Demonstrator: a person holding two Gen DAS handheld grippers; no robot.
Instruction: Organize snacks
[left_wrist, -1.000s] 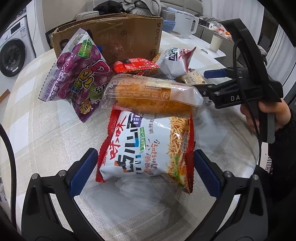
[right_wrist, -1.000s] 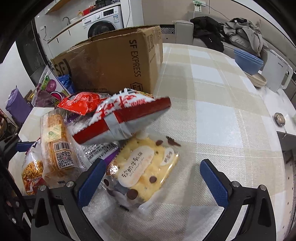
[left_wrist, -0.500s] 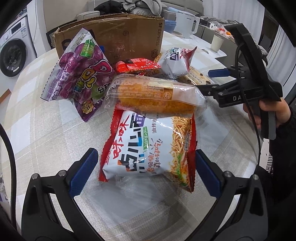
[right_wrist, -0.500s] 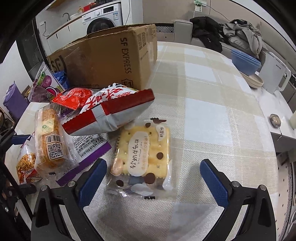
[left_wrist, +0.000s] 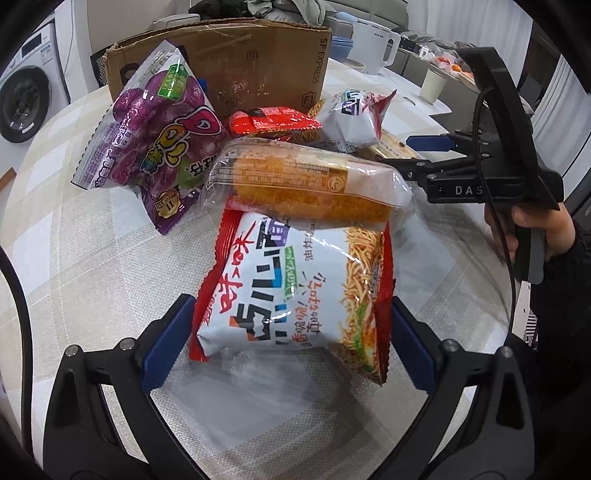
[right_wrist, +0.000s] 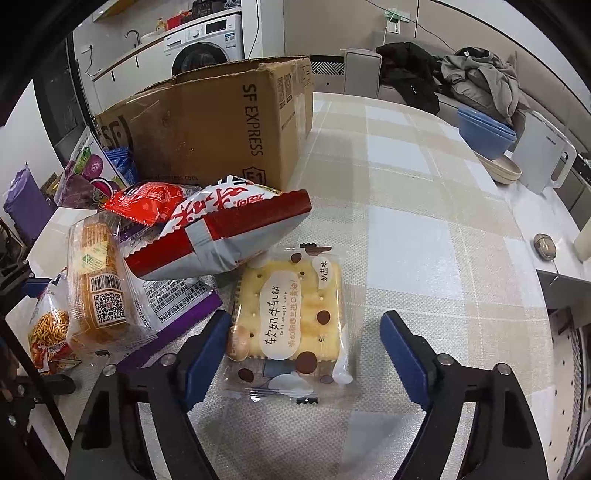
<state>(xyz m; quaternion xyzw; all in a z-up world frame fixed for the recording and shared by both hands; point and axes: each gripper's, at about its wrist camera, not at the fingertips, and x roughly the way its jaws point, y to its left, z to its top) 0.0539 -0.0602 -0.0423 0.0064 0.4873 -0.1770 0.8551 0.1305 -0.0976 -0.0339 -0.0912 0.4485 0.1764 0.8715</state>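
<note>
checked tablecloth; cardboard box contents hidden; left jaws grasping noodle bag; right jaws closing, released.

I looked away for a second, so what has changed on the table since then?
The right gripper has just been closing around the yellow cracker packet; its right pad is still clear of it. The left gripper now has the noodle-snack bag between its pads. The cardboard box and the other snacks stayed put.
</note>
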